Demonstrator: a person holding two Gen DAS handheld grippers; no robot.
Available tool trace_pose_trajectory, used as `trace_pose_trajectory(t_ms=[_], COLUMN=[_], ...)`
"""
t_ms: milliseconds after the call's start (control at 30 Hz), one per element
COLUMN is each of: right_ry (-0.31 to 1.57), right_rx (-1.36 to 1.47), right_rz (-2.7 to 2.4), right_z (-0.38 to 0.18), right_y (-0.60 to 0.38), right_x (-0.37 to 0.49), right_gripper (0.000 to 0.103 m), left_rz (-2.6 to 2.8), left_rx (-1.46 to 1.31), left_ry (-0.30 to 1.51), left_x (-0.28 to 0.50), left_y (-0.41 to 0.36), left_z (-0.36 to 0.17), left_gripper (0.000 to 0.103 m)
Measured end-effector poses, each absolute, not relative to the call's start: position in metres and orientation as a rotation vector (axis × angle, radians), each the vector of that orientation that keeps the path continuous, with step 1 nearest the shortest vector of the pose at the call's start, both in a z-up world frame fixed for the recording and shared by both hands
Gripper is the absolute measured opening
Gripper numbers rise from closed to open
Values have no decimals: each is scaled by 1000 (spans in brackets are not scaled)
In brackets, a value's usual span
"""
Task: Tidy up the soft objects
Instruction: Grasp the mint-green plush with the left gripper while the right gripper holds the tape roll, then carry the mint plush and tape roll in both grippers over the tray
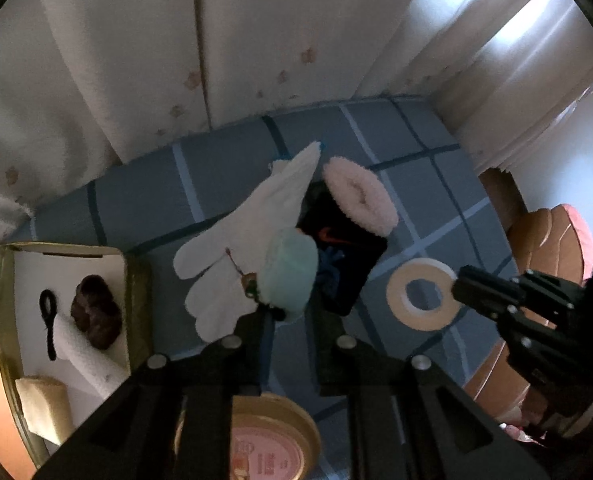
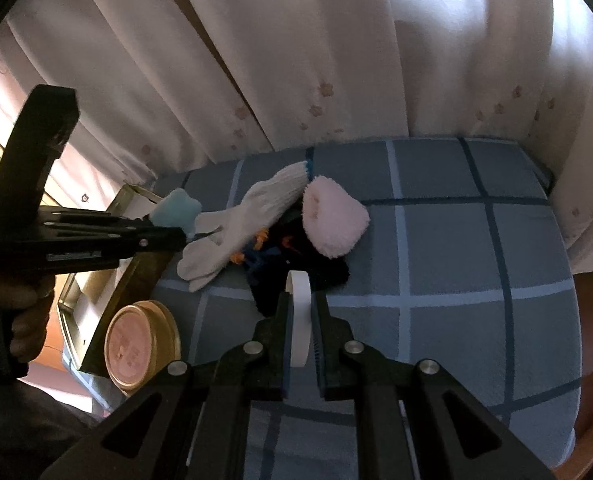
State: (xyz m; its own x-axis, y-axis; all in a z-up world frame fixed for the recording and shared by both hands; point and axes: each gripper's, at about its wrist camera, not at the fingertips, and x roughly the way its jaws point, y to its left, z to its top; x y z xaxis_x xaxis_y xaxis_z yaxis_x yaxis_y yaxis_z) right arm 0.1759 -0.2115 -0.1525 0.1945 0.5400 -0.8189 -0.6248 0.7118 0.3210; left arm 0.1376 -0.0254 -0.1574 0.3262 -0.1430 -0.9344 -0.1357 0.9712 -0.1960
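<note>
- Your left gripper point(image 2: 176, 236) had its jaws clamped on the mint plush point(image 1: 290, 270), lifted near the tin tray point(image 1: 126, 280) at the cushion's left edge; a thin pinch could drop it short.
- Your right gripper point(image 2: 300, 320) had its jaws clamped on the tape roll point(image 2: 299, 316), edge-on above the cushion point(image 2: 456, 260); it could pivot out.

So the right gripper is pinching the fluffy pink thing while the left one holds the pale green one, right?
Not quite. The right gripper is shut on the white tape roll, as the right wrist view shows; the fluffy pink thing lies on the checked cloth. The left gripper does hold the pale green one.
</note>
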Motion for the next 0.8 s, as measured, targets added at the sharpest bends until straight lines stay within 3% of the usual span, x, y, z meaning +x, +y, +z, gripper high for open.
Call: trace_pose_trajectory(t_ms=[800], right_ry=[1002], right_rx=[-89], right_rz=[870], right_z=[-120], right_y=[-176], right_x=[165], right_gripper=[10], left_rz=[54], left_rx=[-281], left_ry=[1110], left_x=[101], left_y=[14], left_z=[-106], left_gripper=[12])
